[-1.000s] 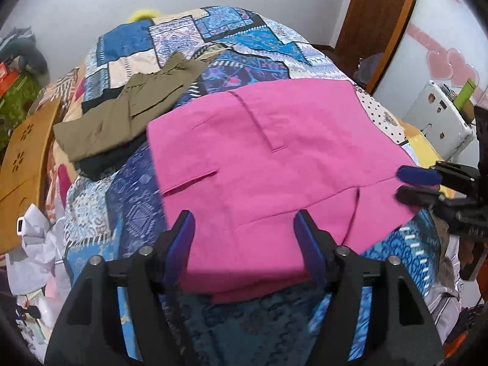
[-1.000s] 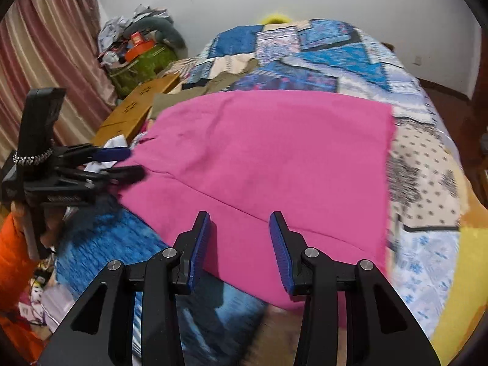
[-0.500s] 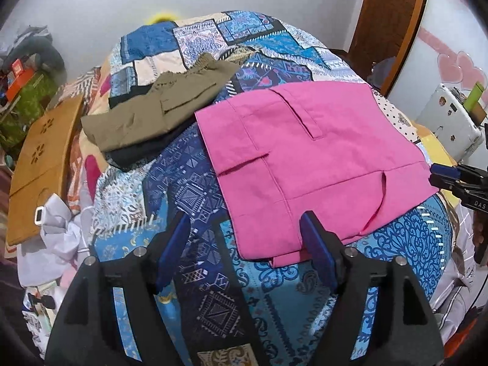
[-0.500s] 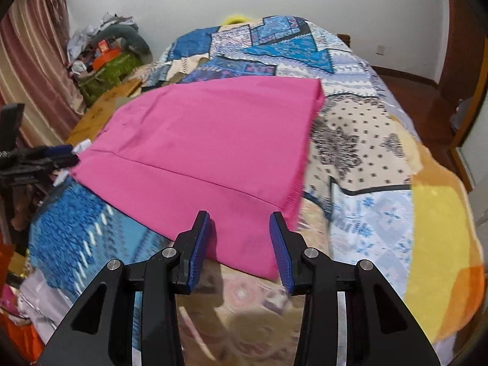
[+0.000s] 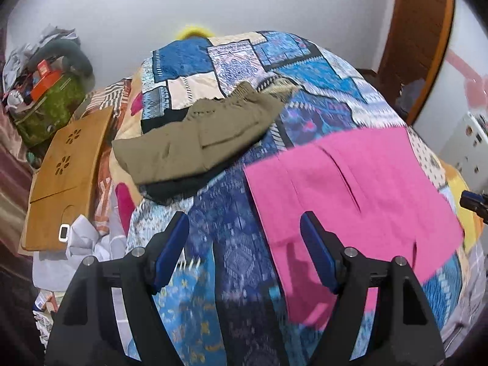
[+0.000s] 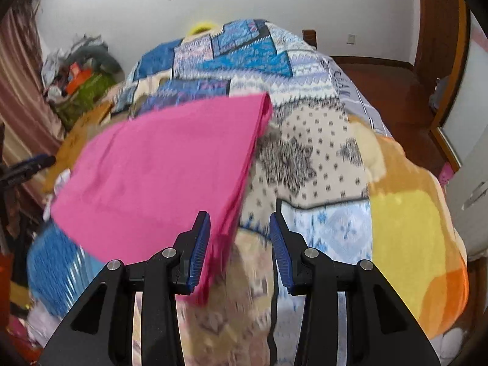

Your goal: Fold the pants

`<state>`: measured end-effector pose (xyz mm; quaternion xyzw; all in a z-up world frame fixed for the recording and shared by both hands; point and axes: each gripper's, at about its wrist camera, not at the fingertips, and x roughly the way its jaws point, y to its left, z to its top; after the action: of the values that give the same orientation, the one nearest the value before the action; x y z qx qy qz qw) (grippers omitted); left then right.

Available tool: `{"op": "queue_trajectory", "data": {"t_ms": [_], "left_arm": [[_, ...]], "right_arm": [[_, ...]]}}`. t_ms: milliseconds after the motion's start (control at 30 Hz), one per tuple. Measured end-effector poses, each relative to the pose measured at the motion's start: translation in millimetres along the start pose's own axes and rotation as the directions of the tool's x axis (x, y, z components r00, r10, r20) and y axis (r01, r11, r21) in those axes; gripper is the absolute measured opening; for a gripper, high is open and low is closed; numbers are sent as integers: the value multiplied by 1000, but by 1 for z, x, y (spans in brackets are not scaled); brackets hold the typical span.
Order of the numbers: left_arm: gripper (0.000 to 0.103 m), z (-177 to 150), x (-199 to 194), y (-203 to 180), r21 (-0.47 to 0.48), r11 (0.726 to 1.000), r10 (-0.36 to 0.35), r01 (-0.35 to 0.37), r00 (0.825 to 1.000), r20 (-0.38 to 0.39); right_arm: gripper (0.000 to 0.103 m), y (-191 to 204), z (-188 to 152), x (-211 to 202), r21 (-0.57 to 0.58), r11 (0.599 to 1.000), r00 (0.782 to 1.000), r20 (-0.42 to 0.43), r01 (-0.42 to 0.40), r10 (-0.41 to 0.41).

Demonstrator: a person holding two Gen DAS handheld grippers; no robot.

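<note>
Both my grippers, left (image 5: 244, 253) and right (image 6: 240, 248), gape empty; pink pants (image 5: 350, 198) lie between, nearer my right.

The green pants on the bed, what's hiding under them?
Under the green pants a dark piece of clothing pokes out at the near edge, lying on the patchwork bedspread. Most of it is covered, so I cannot tell what it is.

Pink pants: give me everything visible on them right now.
The pink pants are plain magenta woven-looking fabric, folded into a flat, roughly rectangular stack with layered edges and slit-like seams on top. They lie on the patchwork bedspread, near its front edge. Neither the left gripper nor the right gripper holds them; both are open.
</note>
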<state>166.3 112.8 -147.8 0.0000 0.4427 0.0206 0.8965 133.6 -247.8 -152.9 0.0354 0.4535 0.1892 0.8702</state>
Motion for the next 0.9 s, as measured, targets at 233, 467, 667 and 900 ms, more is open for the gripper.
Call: {"op": "queue_trajectory", "data": {"t_ms": [233,467,667,900], "left_arm": [[75,36,31,8,-56,998,-17,16,1000,-17],[75,58,71,12,-105,993,-57,48,995,-82],[75,70,103,7,-123,988,-114,97,985,-133],[76,69,136,-1,-138,979,-176,149,964,-202]], "right_arm": [[47,3,39,17,1,1000,998,46,-32,32],[49,0,67,54,-25,999,999,37,-23,24],[49,-7,92,85,-30,999,999,36,-16,17],[54,-21,115,124,-25,1000,1000,7,0,0]]}}
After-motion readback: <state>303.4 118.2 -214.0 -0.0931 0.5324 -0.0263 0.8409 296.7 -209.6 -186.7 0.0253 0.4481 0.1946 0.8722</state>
